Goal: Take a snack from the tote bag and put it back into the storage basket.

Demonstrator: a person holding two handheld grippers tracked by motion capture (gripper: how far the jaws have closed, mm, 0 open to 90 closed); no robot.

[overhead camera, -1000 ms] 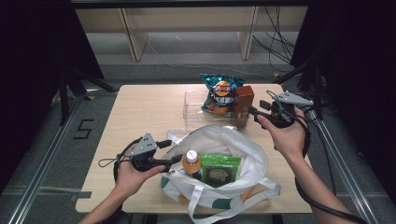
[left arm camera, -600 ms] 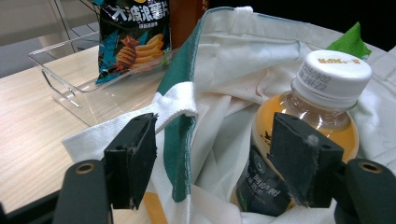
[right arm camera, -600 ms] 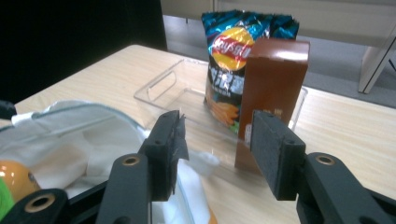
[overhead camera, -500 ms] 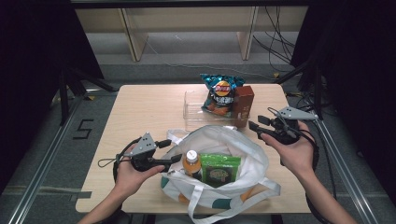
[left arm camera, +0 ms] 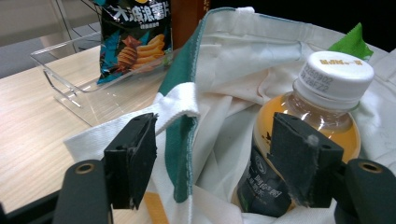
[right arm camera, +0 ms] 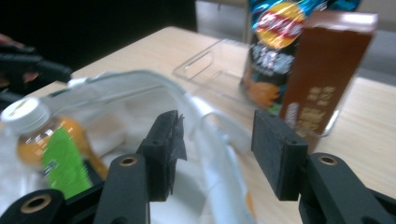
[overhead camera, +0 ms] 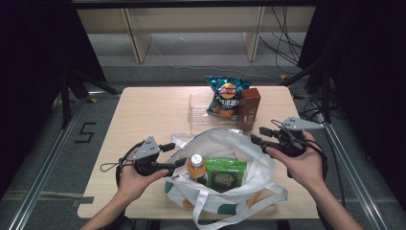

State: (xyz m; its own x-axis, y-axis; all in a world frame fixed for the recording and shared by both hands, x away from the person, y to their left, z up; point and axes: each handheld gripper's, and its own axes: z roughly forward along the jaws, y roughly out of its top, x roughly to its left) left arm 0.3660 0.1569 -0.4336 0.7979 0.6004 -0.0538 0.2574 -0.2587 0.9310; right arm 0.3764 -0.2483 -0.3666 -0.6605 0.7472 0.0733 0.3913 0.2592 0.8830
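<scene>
Tote bag [overhead camera: 239, 158], white cloth with green trim, sits at the near middle of the table [overhead camera: 143, 110] between the two hands. Left gripper [overhead camera: 174, 155] has its jaws spread wide either side of the bag's near-left rim; in the left gripper view the pads stand clear of the cloth, and just beyond the right-hand pad rises an orange drink bottle [left arm camera: 308, 140] with a white cap. Beside that bottle, further inside the bag, lies a green packet [overhead camera: 225, 172].

Right gripper [overhead camera: 256, 134] hovers at the bag's far-right rim, jaws apart and pinching nothing; they have just been opening a little, with the rim seen through the gap. Past its tips stand a brown carton [right arm camera: 322, 70] and a blue chip bag [right arm camera: 275, 51], in a clear plastic tray [overhead camera: 201, 115].
</scene>
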